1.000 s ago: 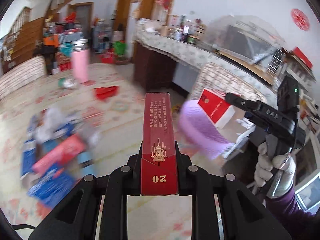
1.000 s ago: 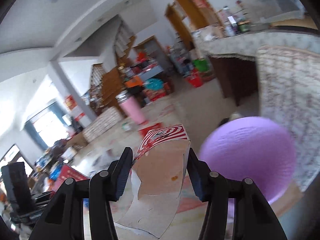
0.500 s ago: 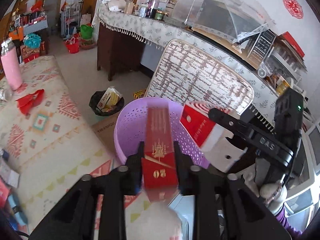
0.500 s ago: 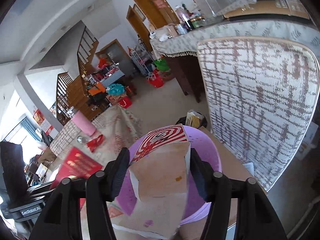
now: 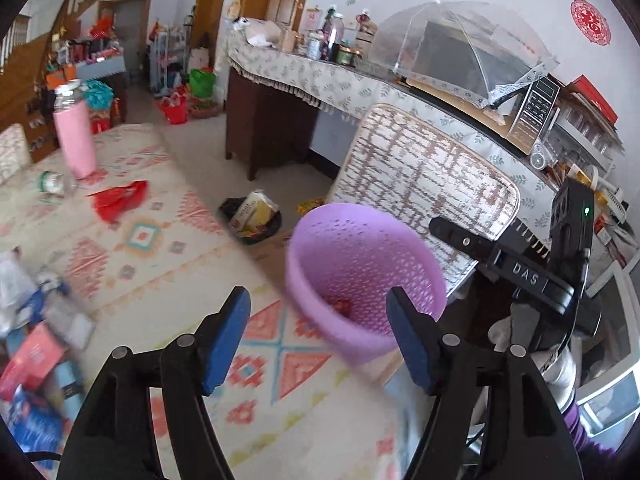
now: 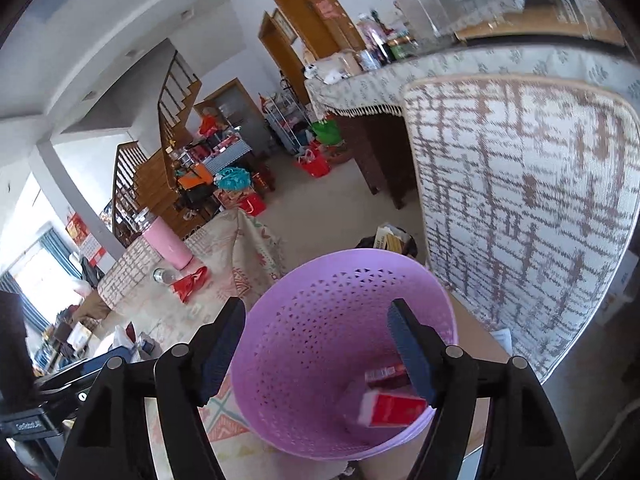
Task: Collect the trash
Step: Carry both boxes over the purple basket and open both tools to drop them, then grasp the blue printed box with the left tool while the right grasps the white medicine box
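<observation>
Right wrist view: my right gripper (image 6: 316, 344) is opening, empty, over the purple basket (image 6: 320, 344) (red boxes (image 6: 394, 410) below); left gripper (image 5: 318, 334) opens empty too, so I lift straight out.

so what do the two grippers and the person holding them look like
Both grippers are black plastic with silver screws and blue pads on the jaws. The right gripper carries white "DAS" lettering and a camera block with a green light. The hand holding it wears a light grey glove and a purple sleeve.
</observation>
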